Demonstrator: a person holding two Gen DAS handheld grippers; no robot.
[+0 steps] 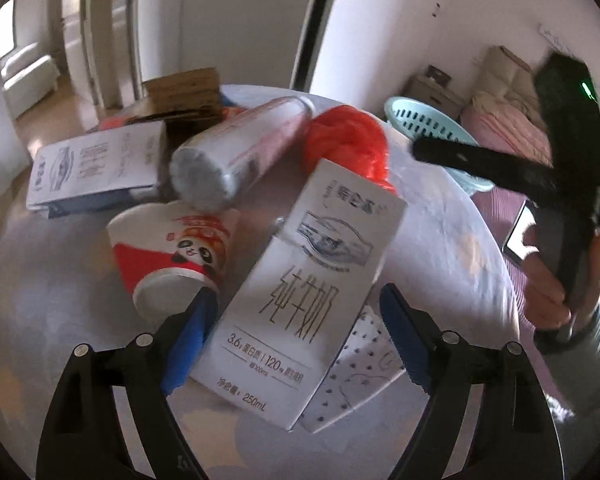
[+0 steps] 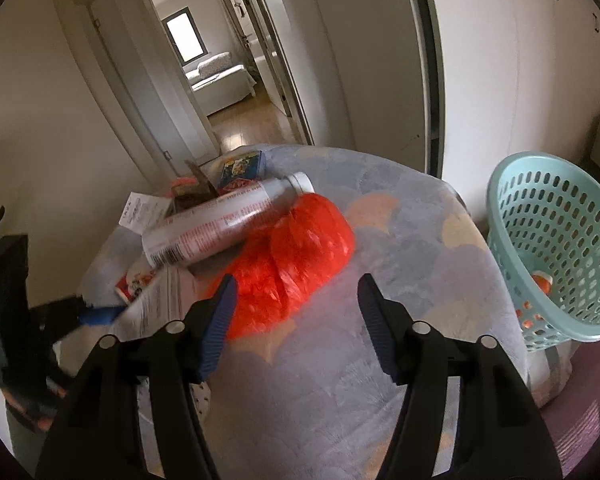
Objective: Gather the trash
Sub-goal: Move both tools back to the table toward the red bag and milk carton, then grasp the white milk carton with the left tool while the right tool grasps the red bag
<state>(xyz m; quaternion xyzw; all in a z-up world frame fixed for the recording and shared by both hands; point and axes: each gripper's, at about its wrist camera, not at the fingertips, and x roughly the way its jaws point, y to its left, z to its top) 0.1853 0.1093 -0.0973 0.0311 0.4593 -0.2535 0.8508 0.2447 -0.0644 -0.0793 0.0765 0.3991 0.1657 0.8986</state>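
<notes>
White milk carton (image 1: 300, 284), lying flat, blue print, uncrushed

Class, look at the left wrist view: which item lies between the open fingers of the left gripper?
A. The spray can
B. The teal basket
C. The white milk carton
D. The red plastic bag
C: the white milk carton lies between the spread fingers of the left gripper, untouched by the pads.

Bottle (image 1: 240, 148) behind carton (image 1: 300, 288), beside bag (image 1: 348, 144).
</notes>
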